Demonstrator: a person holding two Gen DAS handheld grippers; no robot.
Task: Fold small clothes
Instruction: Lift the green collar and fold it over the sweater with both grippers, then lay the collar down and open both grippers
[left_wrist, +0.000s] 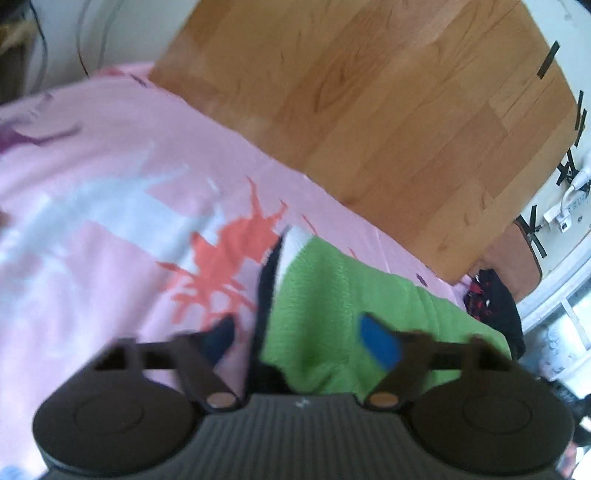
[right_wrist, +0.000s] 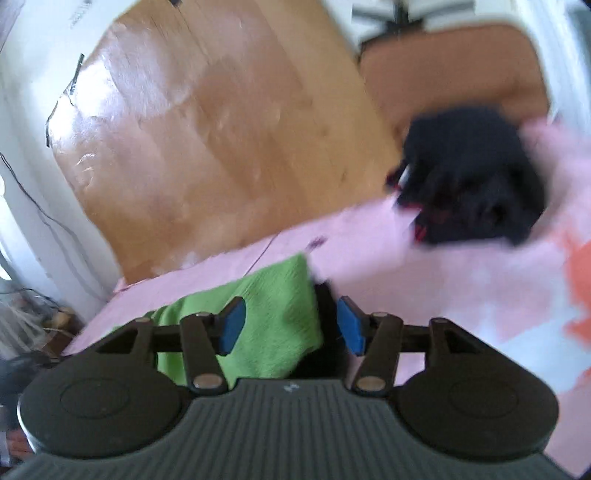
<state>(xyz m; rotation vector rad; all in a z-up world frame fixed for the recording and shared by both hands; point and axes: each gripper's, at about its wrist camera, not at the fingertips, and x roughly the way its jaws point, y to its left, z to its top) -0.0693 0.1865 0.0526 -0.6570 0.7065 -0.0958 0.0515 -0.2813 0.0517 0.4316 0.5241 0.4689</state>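
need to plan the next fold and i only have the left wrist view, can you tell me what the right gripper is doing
Observer: The right gripper is open, with the edge of the green knit garment between its blue pads, not pinched.
Operator: anything under that green piece on your side
Observer: Yes, something dark shows just beside its edge, between the jaws; too blurred to name.
Operator: and that black thing at my right edge, what is it
Observer: A crumpled black garment with red marks, lying on the pink printed sheet near the edge over the wooden floor.
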